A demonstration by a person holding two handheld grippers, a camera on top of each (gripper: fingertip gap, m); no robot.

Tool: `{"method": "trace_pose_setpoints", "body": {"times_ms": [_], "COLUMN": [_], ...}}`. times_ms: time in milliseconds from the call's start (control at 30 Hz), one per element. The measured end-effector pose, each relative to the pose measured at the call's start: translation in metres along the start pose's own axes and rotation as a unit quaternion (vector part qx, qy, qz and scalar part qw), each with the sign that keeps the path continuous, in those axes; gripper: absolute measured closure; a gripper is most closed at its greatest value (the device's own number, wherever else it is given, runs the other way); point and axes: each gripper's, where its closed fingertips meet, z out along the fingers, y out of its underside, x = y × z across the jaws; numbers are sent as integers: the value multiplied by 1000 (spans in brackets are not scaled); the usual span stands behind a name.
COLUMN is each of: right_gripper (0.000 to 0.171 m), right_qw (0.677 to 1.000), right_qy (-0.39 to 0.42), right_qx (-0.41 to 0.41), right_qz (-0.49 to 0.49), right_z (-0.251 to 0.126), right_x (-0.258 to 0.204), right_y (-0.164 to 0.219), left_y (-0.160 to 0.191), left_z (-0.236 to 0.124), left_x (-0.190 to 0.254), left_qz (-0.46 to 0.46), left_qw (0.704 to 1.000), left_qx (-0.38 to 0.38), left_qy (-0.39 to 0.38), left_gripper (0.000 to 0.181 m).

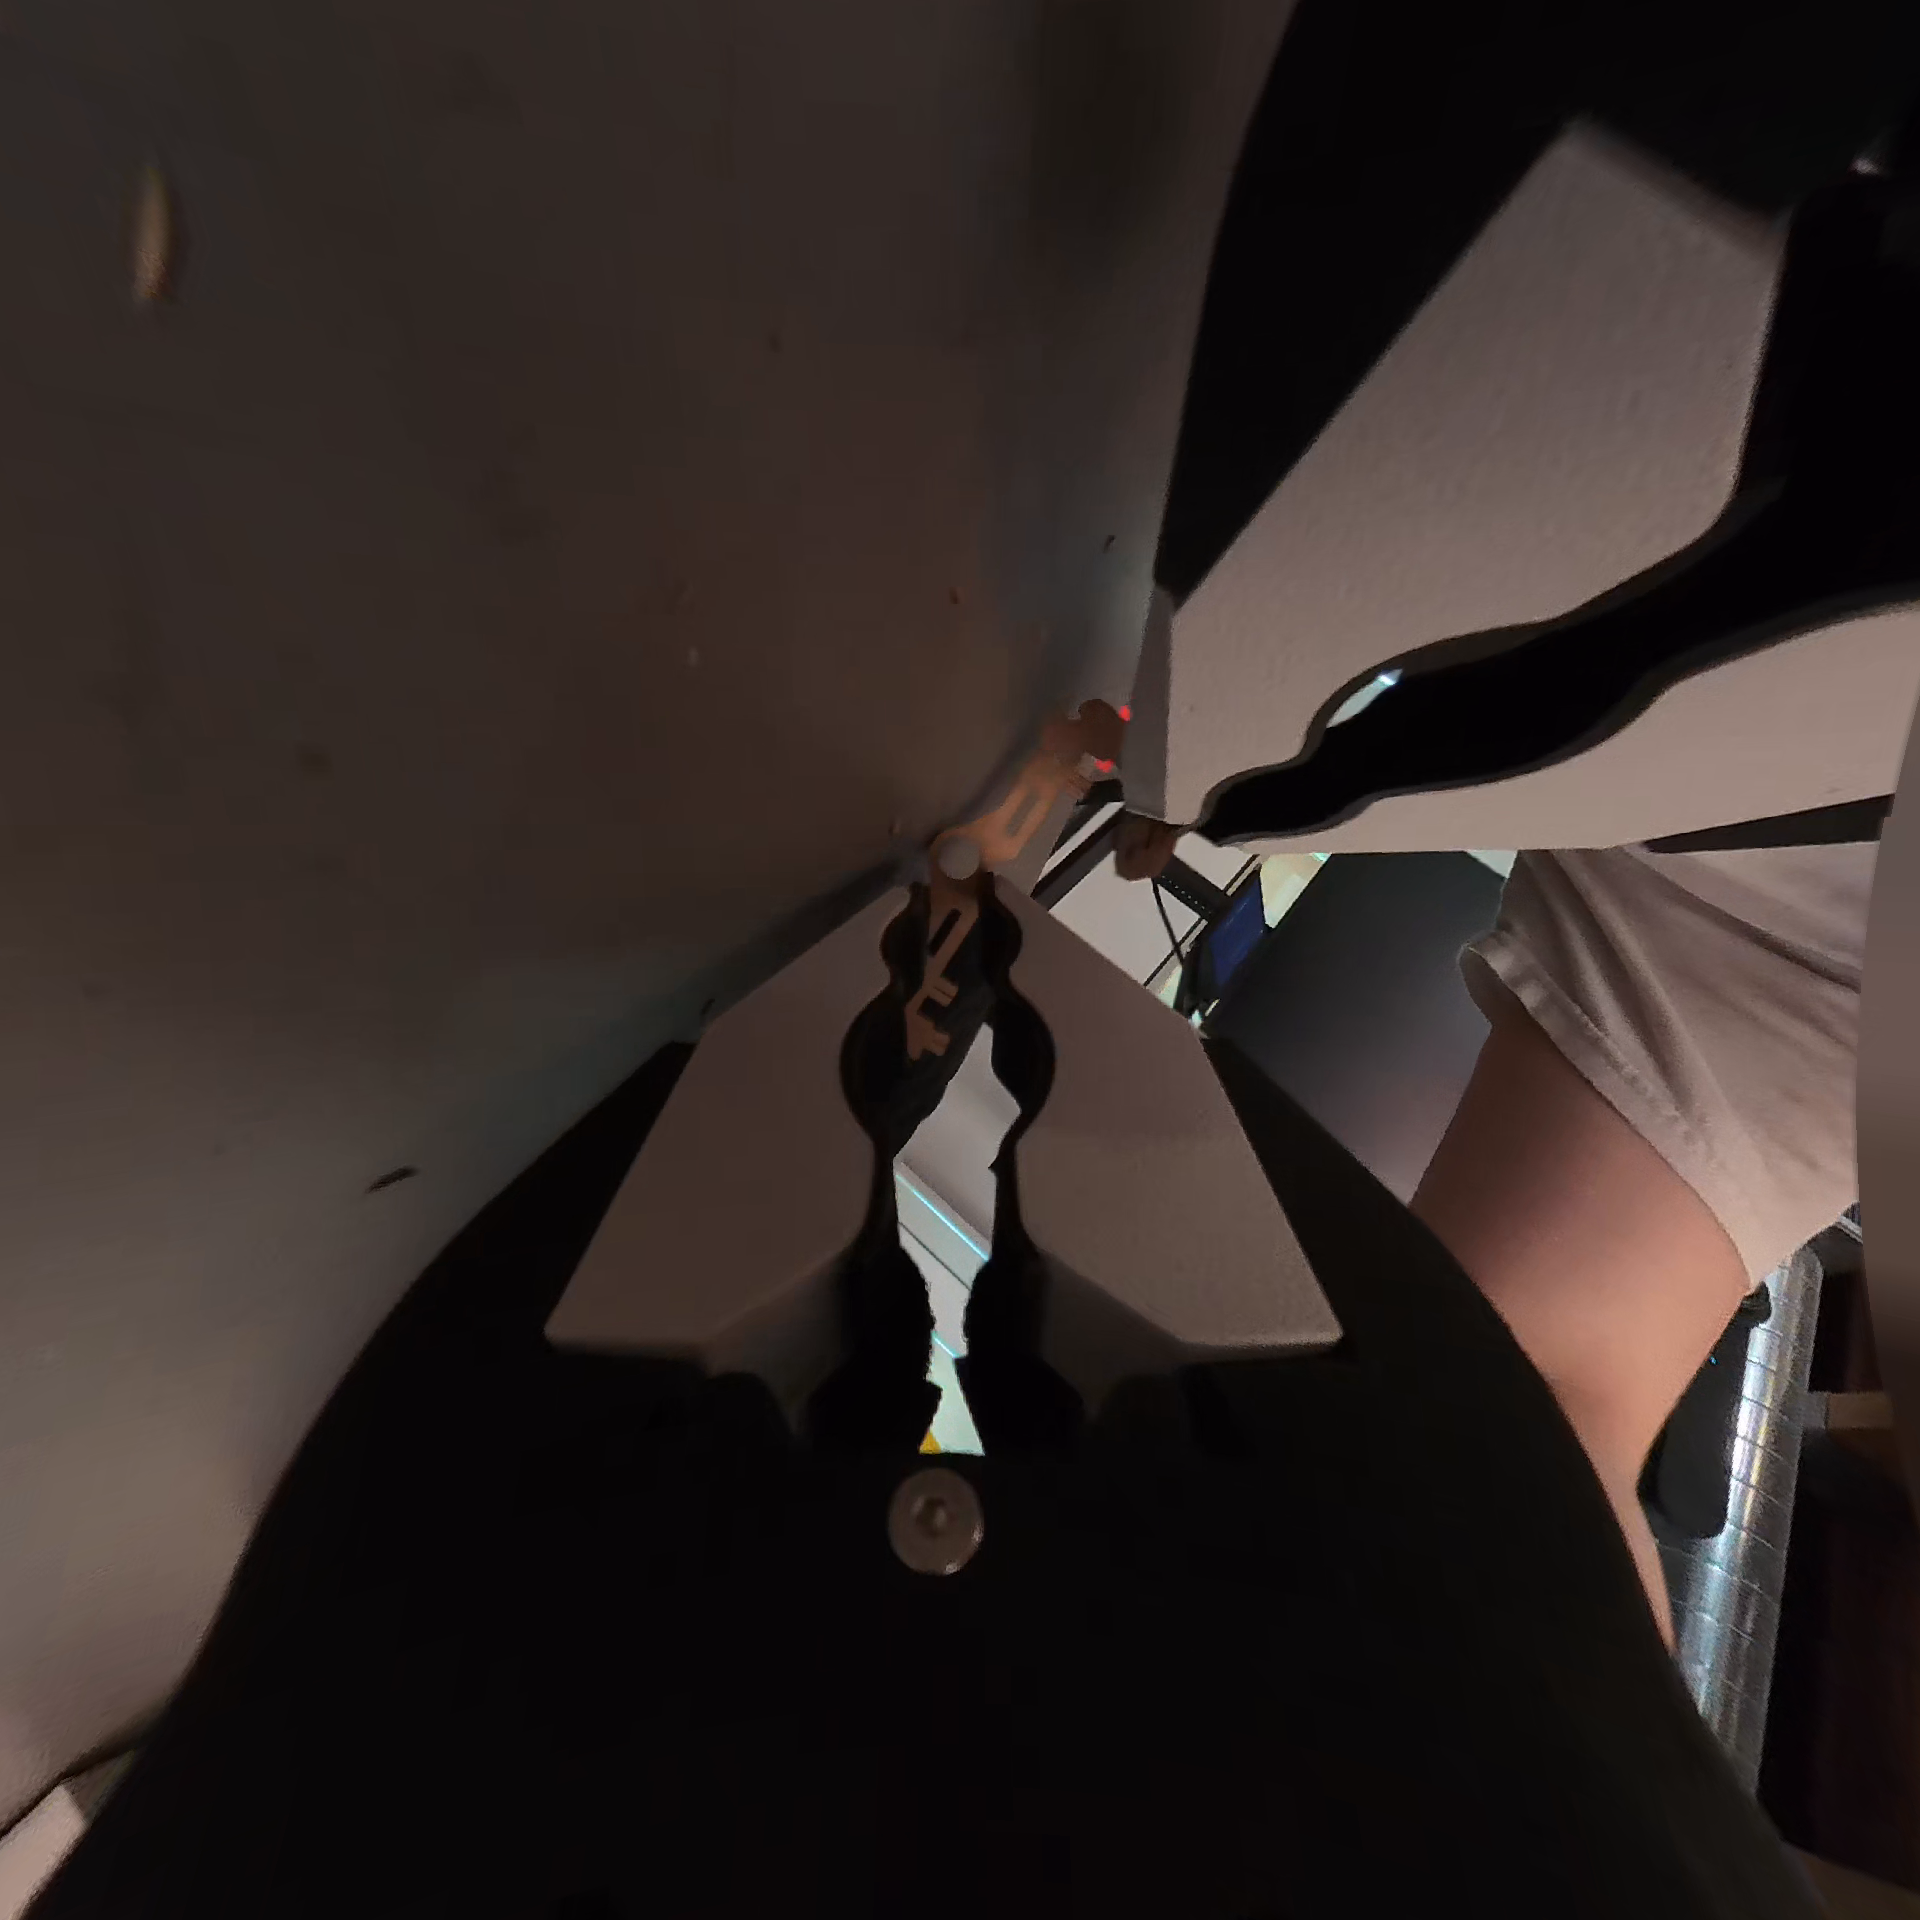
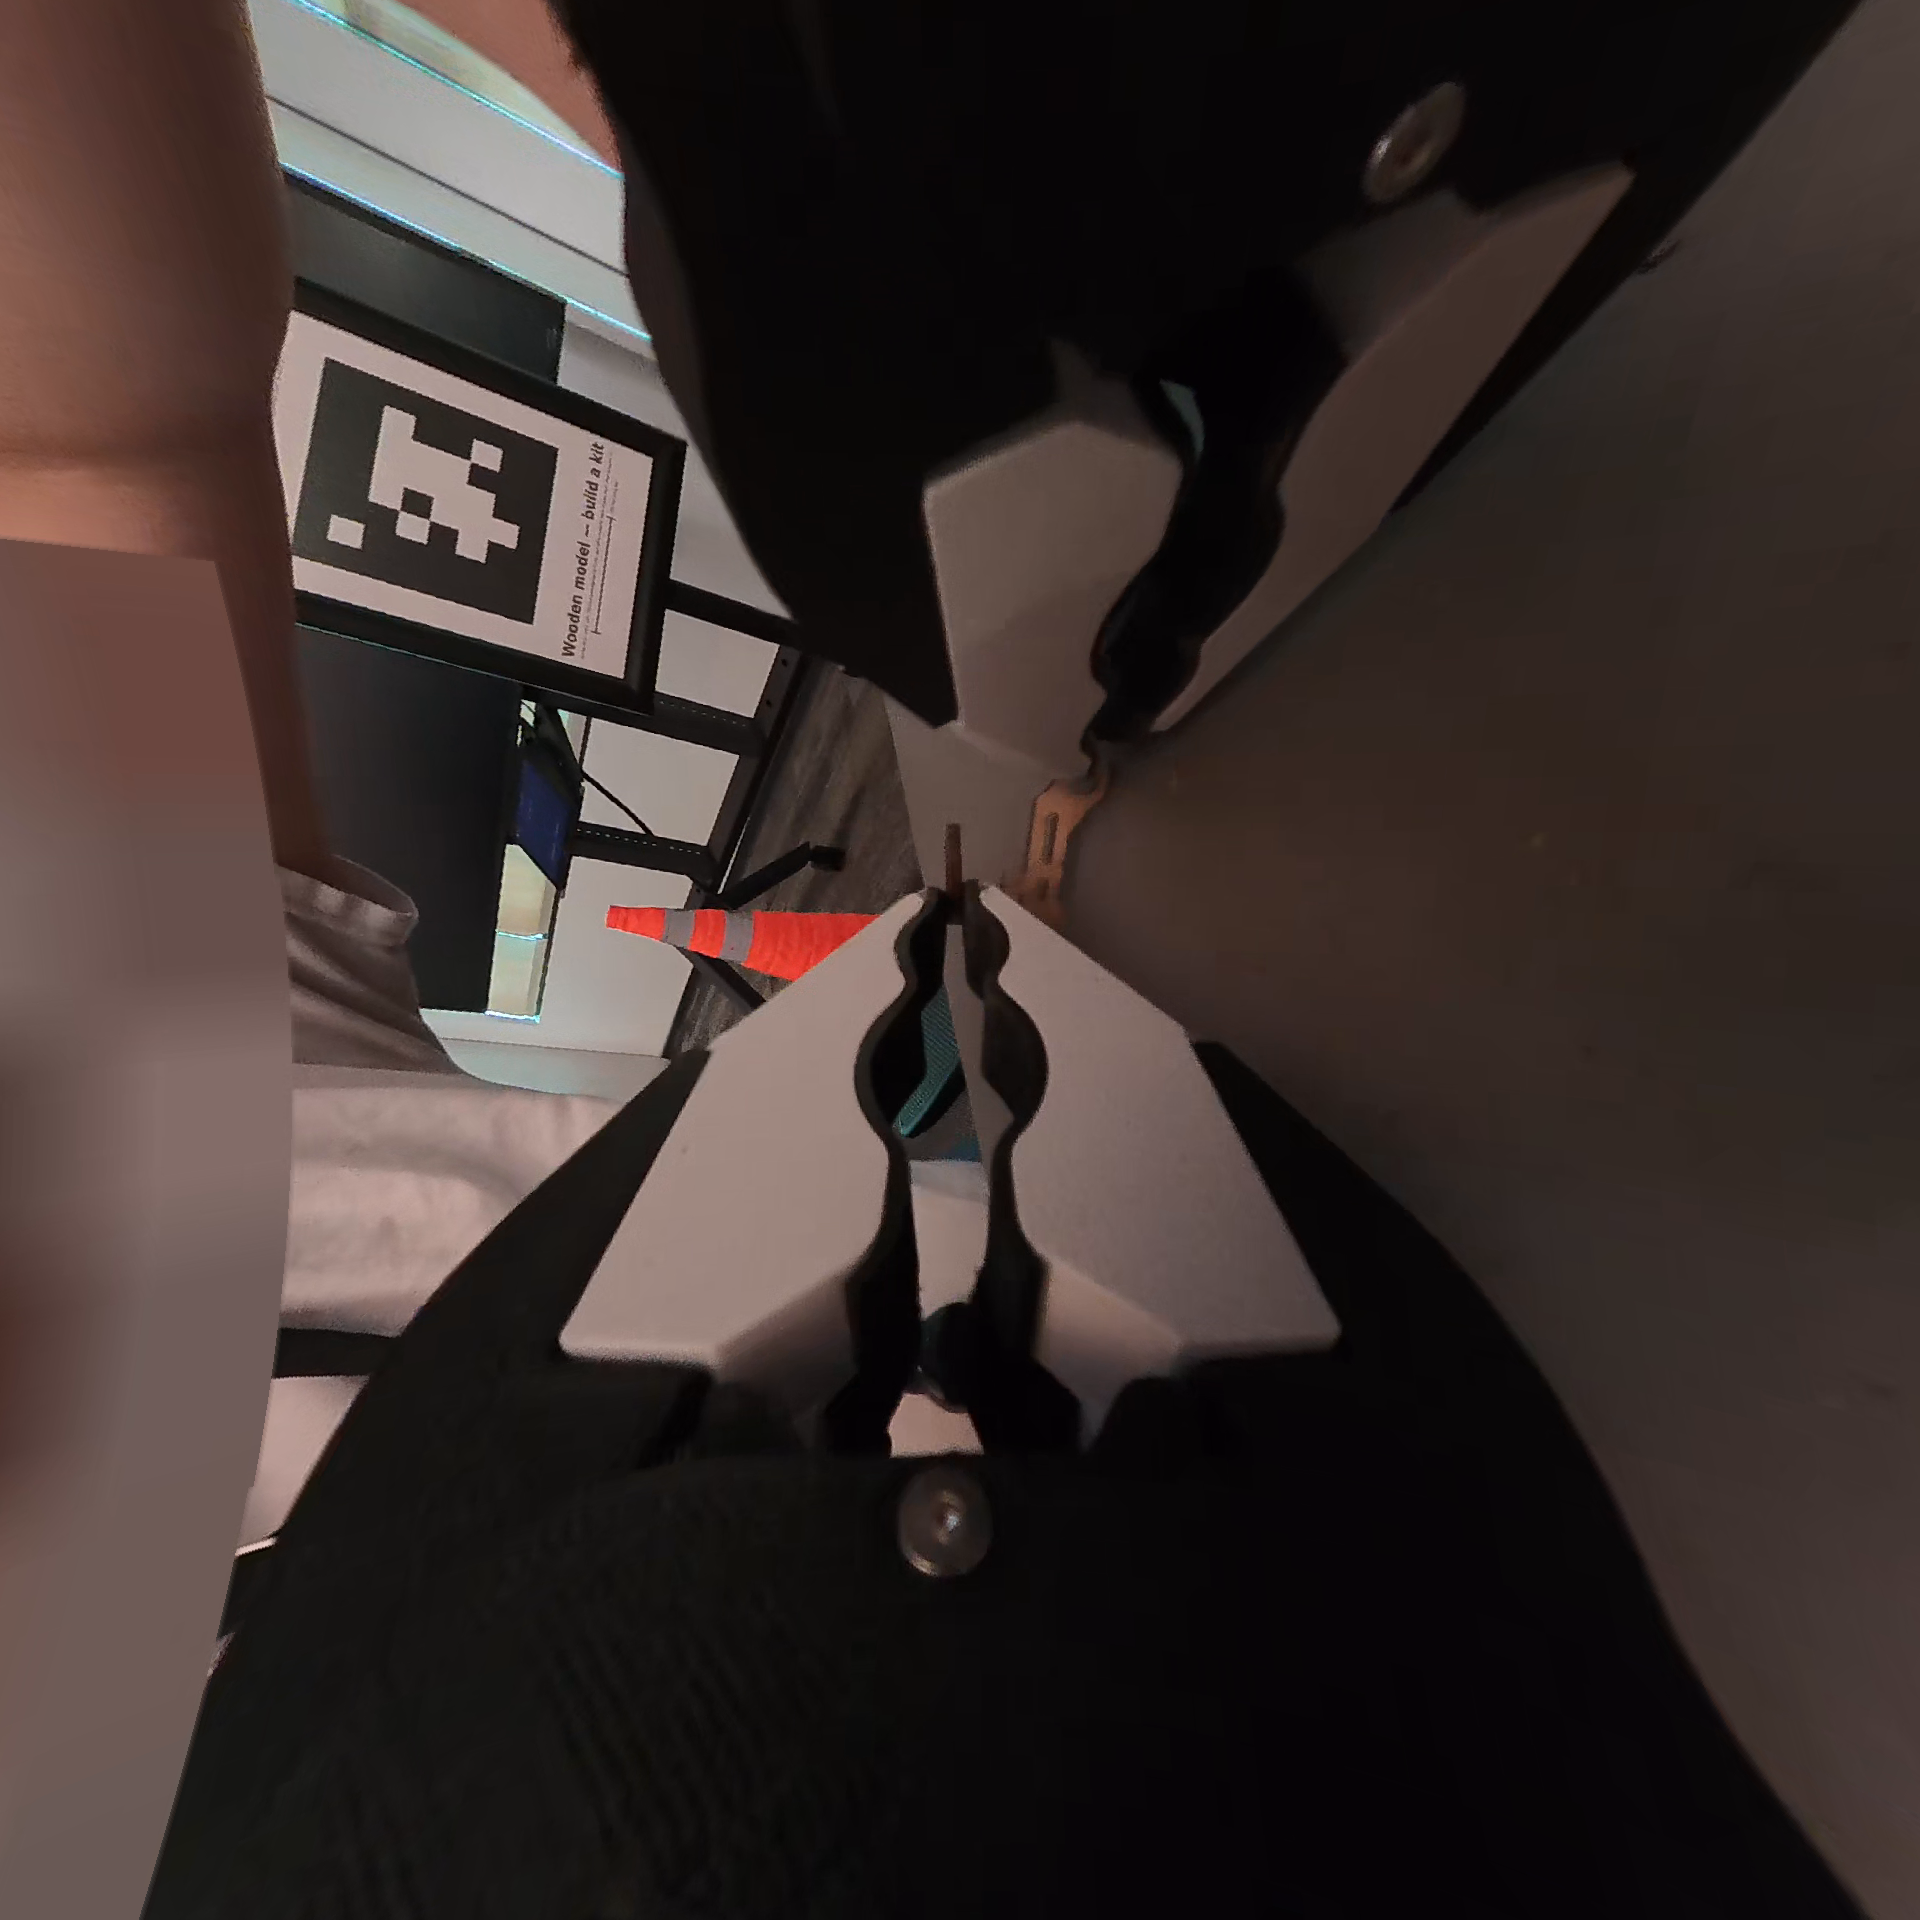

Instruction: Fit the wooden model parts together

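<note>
In the left wrist view my left gripper (image 1: 956,899) is shut on a flat slotted wooden part (image 1: 1023,821) that sticks out past the fingertips, close to the grey table surface (image 1: 468,623). My right gripper (image 1: 1169,826) comes in from the upper right, shut on a small wooden piece (image 1: 1141,844). In the right wrist view my right gripper (image 2: 956,899) is shut on a thin wooden piece (image 2: 953,852) seen edge-on. It sits just beside the slotted part (image 2: 1055,847) held by the left gripper (image 2: 1089,767). I cannot tell whether the two parts touch.
The grey table (image 2: 1507,935) fills one side of each view. A person's arm (image 1: 1558,1195) and white shirt (image 1: 1683,987) are close by. Behind are an orange cone (image 2: 769,935), a framed marker sign (image 2: 457,499) and a dark metal rack (image 2: 727,748). Both grippers' tips are close together, under 4 cm apart.
</note>
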Motion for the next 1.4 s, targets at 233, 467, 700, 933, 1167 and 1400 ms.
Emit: {"method": "trace_pose_setpoints", "body": {"times_ms": [233, 467, 700, 933, 1167, 1400], "right_gripper": [170, 170, 170, 170, 170, 170], "right_qw": [1000, 999, 999, 999, 999, 998], "right_qy": [1, -3, 5, 9, 12, 3], "right_qx": [26, 28, 36, 36, 38, 68], "right_qz": [13, 22, 21, 14, 10, -10], "right_z": [5, 2, 6, 14, 16, 16], "right_x": [8, 10, 9, 6, 4, -3], "right_y": [-4, -2, 1, 4, 7, 3], "left_y": [1, 1, -1, -1, -3, -5], "left_z": [-2, -3, -4, -1, 1, 6], "left_x": [-2, -1, 0, 2, 4, 8], "left_qz": [20, 27, 38, 53, 66, 111], "left_qw": [999, 999, 999, 998, 997, 992], "left_qx": [6, -8, -16, -2, 8, 42], "left_qy": [25, 38, 33, 32, 33, 39], "left_gripper": [174, 174, 175, 174, 174, 174]}}
